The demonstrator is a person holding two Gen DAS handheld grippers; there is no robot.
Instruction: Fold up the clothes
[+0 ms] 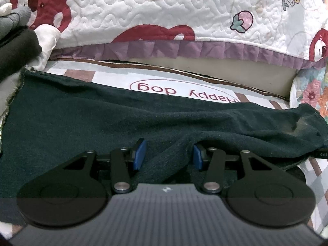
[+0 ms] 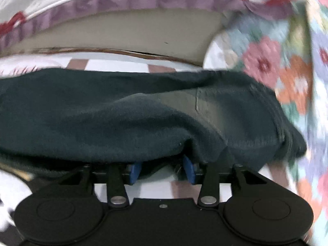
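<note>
Blue pads (image 1: pixel 140 153) of the left gripper (image 1: pixel 169 153) are standing apart, straddling a ridge of the dark green garment (image 1: pixel 82 114). Right gripper (image 2: pixel 162 169) fingers are likewise spread, with the garment's hem draping over them. Judged step: taking hold of the near edge; closing on the cloth between the fingers comes next.

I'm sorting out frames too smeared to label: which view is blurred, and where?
Left wrist view: sharp, the dark green knit garment and "Happy dog" print legible, with fisheye bending at the edges. Right wrist view: motion-blurred, worst on the floral quilted cushion at right; the right claw stays fairly crisp.

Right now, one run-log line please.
left gripper: open, astride fold of dark green garment | right gripper: open, garment edge draped over fingertips | fold: not started
</note>
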